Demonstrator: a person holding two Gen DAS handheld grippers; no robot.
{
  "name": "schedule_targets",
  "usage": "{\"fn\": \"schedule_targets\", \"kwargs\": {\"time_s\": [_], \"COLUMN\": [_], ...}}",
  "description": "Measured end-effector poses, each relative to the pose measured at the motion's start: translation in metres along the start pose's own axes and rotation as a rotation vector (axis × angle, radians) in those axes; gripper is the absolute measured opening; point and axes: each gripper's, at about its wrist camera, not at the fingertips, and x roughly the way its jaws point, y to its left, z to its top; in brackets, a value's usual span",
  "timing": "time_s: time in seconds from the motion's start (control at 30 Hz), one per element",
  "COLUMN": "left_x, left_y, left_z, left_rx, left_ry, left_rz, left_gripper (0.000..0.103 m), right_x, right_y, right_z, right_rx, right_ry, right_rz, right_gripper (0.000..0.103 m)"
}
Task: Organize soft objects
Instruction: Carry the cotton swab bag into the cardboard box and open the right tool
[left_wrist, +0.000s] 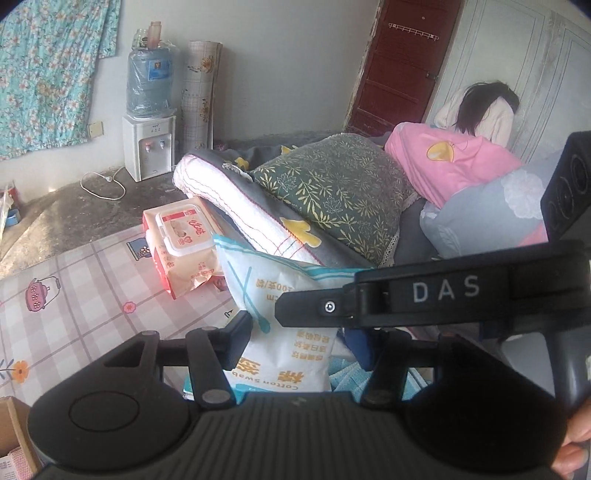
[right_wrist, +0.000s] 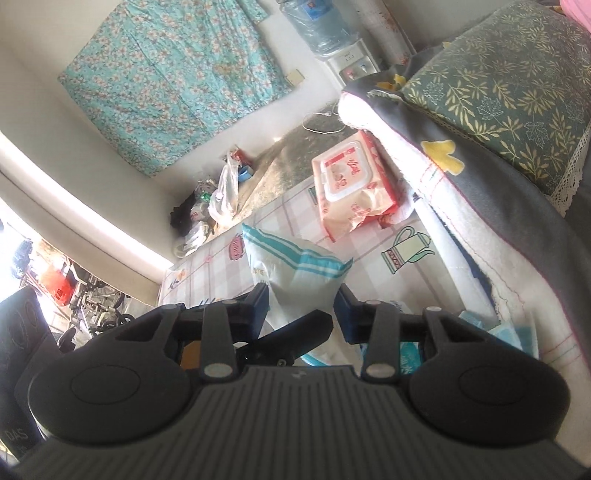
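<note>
A white and teal cotton swab bag (left_wrist: 280, 295) stands between the fingers of both grippers. My left gripper (left_wrist: 306, 332) is shut on its lower part. My right gripper (right_wrist: 301, 306) grips the same bag (right_wrist: 295, 266) from the other side, and its finger (left_wrist: 317, 306) crosses the left wrist view. A pink wet wipes pack (left_wrist: 181, 240) lies on the patterned mat (left_wrist: 74, 306) beyond the bag; it also shows in the right wrist view (right_wrist: 351, 181). A teal packet (right_wrist: 513, 332) lies under the right gripper.
A folded white and grey quilt (left_wrist: 236, 199), a green leaf pillow (left_wrist: 332, 188) and pink bedding (left_wrist: 454, 166) pile up on the right. A water dispenser (left_wrist: 147, 147) stands by the wall. A cardboard box (left_wrist: 14, 435) is at lower left. Bags clutter the corner (right_wrist: 218, 199).
</note>
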Motion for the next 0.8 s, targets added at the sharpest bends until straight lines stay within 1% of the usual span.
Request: {"fn": "schedule_targets", "kwargs": {"time_s": [0.1, 0.23, 0.33, 0.4, 0.53, 0.63, 0.73, 0.8], "left_x": [-0.037, -0.082, -0.116, -0.137, -0.179, -0.207, -0.224, -0.231], "left_y": [0.002, 0.009, 0.021, 0.032, 0.063, 0.096, 0.131, 0.154], "left_z": [-0.007, -0.019, -0.032, -0.043, -0.071, -0.098, -0.124, -0.141], "left_rx": [-0.006, -0.026, -0.064, -0.097, -0.161, -0.227, -0.297, -0.348], "left_ry": [-0.042, -0.07, -0.075, -0.066, -0.045, -0.017, 0.018, 0.049], "left_rz": [0.016, 0.047, 0.088, 0.126, 0.217, 0.285, 0.34, 0.368], "left_gripper": [0.057, 0.057, 0.057, 0.057, 0.057, 0.057, 0.057, 0.057], "right_x": [-0.019, -0.037, -0.044, -0.041, -0.019, 0.01, 0.045, 0.07], "right_y": [0.032, 0.071, 0.107, 0.132, 0.181, 0.222, 0.259, 0.281], "right_z": [-0.013, -0.031, -0.048, -0.06, -0.084, -0.107, -0.132, -0.15], "right_rx": [-0.045, -0.096, -0.127, -0.138, -0.165, -0.185, -0.206, -0.221], "right_ry": [-0.008, 0.011, 0.055, 0.103, 0.214, 0.325, 0.436, 0.506], "right_rz": [0.031, 0.076, 0.133, 0.176, 0.259, 0.316, 0.347, 0.347], "right_gripper": [0.038, 0.038, 0.038, 0.038, 0.038, 0.039, 0.039, 0.039]}}
